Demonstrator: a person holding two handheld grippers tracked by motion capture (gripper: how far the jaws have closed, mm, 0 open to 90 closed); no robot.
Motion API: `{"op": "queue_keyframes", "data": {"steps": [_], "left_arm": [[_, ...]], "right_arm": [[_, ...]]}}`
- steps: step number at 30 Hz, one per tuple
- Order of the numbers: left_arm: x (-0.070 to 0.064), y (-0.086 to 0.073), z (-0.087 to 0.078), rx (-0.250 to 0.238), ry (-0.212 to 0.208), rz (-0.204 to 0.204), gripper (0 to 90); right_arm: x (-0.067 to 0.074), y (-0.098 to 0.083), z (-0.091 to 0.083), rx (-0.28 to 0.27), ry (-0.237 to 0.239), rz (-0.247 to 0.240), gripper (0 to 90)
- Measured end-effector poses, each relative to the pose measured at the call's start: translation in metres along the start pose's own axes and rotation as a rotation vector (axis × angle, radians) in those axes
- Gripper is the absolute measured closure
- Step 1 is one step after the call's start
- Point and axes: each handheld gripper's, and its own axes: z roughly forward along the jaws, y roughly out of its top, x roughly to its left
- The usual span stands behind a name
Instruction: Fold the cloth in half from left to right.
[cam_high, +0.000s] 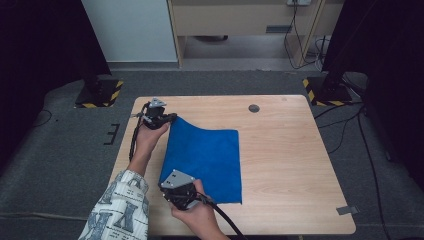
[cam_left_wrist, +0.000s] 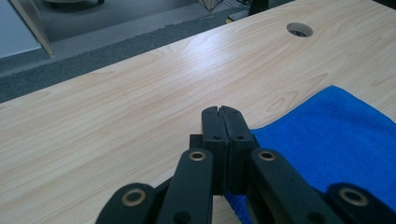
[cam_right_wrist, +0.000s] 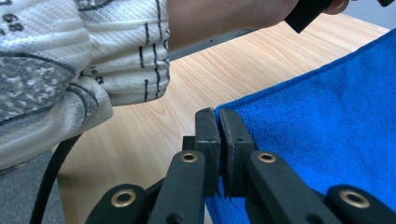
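From the high view we see a blue cloth (cam_high: 205, 162) spread on the left half of a light wooden table (cam_high: 285, 165), with its far-left corner lifted off the surface. At about ten o'clock of the cloth, the left gripper (cam_high: 172, 118) sits in the person's left hand (cam_high: 150, 134) and pinches that raised corner; at about seven o'clock of the cloth, the right gripper (cam_high: 176, 196) sits in the right hand (cam_high: 200, 212) at the near-left corner. A patterned white sleeve (cam_high: 120, 210) covers the left forearm, and a round cable hole (cam_high: 254, 108) lies in the table toward one o'clock of the cloth. In the left gripper view we look along the left gripper (cam_left_wrist: 219, 112), its two black jaws pressed together with hardly a gap, the edge of the blue cloth (cam_left_wrist: 327, 140) running in between them from four o'clock; bare table (cam_left_wrist: 116, 107) stretches ahead, with the cable hole (cam_left_wrist: 299, 29) at one o'clock. In the right gripper view the right gripper (cam_right_wrist: 217, 114) has its jaws drawn in on the corner of the blue cloth (cam_right_wrist: 327, 130), a thin slit left between the tips where the fabric sits; the cloth fills the side toward three o'clock, and the patterned sleeve (cam_right_wrist: 70, 56) hangs at ten o'clock over the table (cam_right_wrist: 154, 135).
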Motion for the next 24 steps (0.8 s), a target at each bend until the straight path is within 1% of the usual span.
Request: {"op": "queue_keyframes", "data": {"steps": [9, 15, 19, 24], "left_arm": [[0.012, -0.005, -0.012, -0.004, 0.011, -0.004, 89.5], [0.020, -0.007, -0.019, -0.003, 0.024, -0.014, 89.5], [0.018, -0.006, -0.018, -0.008, 0.017, -0.016, 89.5], [0.006, -0.003, -0.009, -0.010, 0.006, -0.018, 89.5]], "right_arm": [[0.009, 0.006, 0.009, -0.008, 0.011, -0.001, 87.3], [0.013, 0.012, 0.015, -0.020, 0.027, 0.014, 87.3], [0.011, 0.012, 0.014, -0.013, 0.028, 0.020, 87.2], [0.005, 0.007, 0.004, -0.011, 0.017, 0.025, 87.3]]}}
